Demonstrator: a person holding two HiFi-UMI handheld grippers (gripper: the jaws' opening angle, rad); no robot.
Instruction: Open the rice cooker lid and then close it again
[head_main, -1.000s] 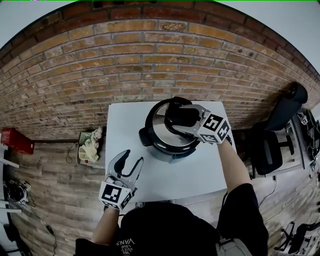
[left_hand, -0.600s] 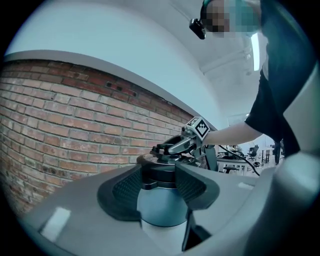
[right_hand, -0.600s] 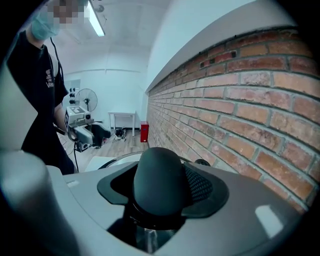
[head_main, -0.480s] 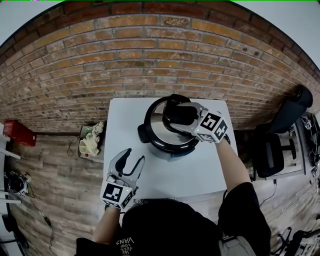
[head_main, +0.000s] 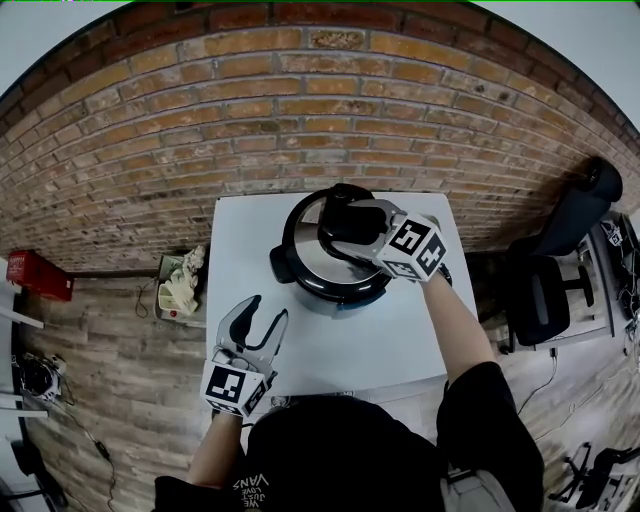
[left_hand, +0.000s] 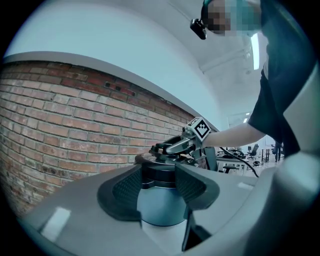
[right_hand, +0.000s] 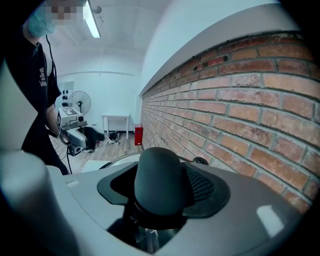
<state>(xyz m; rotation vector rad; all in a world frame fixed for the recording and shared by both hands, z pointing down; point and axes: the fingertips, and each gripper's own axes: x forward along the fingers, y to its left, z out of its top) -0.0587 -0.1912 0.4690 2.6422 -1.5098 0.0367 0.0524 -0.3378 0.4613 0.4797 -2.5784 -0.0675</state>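
Note:
A round rice cooker (head_main: 300, 285) with a steel lid (head_main: 303, 243) stands on the white table (head_main: 400, 340) near the brick wall. My right gripper (head_main: 345, 225) reaches over the lid from the right, shut on the black lid handle (right_hand: 159, 182), which fills the gap between its pads. The lid lies flat on the pot. My left gripper (head_main: 265, 310) is held level at the table's front left corner, open with nothing between its fingers. Its own view looks between its jaws at the cooker body (left_hand: 160, 220) some way off, with the right gripper (left_hand: 170, 147) on top.
The brick wall (head_main: 300, 130) runs close behind the table. On the floor to the left lie a small tray of items (head_main: 180, 290) and a red box (head_main: 35, 277). A black office chair (head_main: 560, 260) stands to the right.
Neither gripper has visibly moved; only the head view has shifted slightly, so the cooker sits a little further left in the picture.

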